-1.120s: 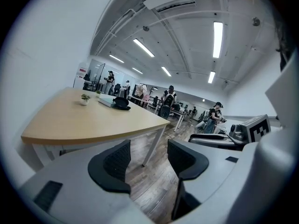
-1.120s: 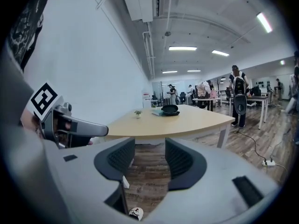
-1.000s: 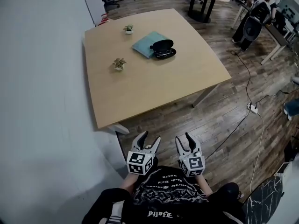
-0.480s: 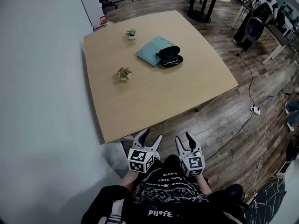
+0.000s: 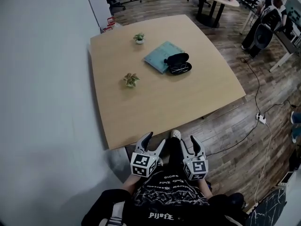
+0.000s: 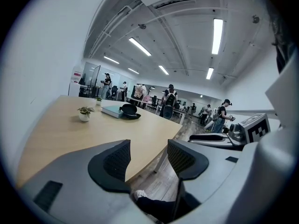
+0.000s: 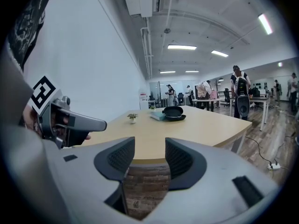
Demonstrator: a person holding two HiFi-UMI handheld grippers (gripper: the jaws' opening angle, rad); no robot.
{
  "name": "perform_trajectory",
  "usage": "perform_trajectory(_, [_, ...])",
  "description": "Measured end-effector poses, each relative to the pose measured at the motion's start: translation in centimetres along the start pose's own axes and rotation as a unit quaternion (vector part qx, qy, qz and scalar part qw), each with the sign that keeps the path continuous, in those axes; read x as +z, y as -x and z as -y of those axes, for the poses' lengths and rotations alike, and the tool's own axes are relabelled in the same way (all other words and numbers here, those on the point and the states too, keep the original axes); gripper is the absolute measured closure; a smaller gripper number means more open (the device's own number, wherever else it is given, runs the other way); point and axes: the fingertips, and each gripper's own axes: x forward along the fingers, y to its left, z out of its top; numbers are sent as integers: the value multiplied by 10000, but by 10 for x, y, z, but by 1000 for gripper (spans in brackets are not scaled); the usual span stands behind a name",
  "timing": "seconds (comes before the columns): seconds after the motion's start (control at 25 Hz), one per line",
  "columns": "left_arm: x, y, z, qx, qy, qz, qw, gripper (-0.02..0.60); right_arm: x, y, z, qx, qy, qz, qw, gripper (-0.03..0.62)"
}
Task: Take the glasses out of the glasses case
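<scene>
A light wooden desk (image 5: 188,98) is seen from above, set on a wood-plank floor (image 5: 235,135) with its left edge along a white wall (image 5: 42,102). Both grippers are held low in front of the person's body, outside the desk's near edge and over the floor. The left gripper (image 5: 156,138) is held with its jaws apart, and nothing but the desk's near edge and the floor is seen between them in the left gripper view. The right gripper (image 5: 188,141) is likewise held with its jaws parted and nothing between them. The two are held side by side, just apart from each other.

A teal book (image 5: 157,55) is laid flat in the far half of the desk, right of its middle. The glasses case (image 5: 179,64) is placed on the book's near right corner, open, with its dark lid raised. It lies well apart from both grippers, across most of the desk. Two small potted plants are set to its left: one (image 5: 138,37) near the far edge, the other (image 5: 131,79) nearer the desk's middle. The glasses (image 5: 178,69) are made out only faintly in the case's lower half.
</scene>
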Motion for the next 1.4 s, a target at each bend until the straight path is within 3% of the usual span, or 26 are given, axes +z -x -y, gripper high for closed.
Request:
perform_trajectory(0.32, [37, -44, -16, 250, -130, 110, 9995, 328, 41, -61, 28, 422, 650, 44, 9970, 379])
perform_trajectory(0.72, [86, -137, -31, 527, -132, -32, 9985, 328, 87, -148, 97, 824, 878, -39, 9927, 379])
perform_trajectory(1.0, [112, -191, -42, 866, 42, 36, 9962, 328, 120, -195, 142, 1191, 1234, 20, 9852, 379])
perform_trajectory(1.4, [127, -248, -36, 1282, 301, 123, 9912, 328, 152, -246, 177, 2129, 1613, 5, 9637, 381])
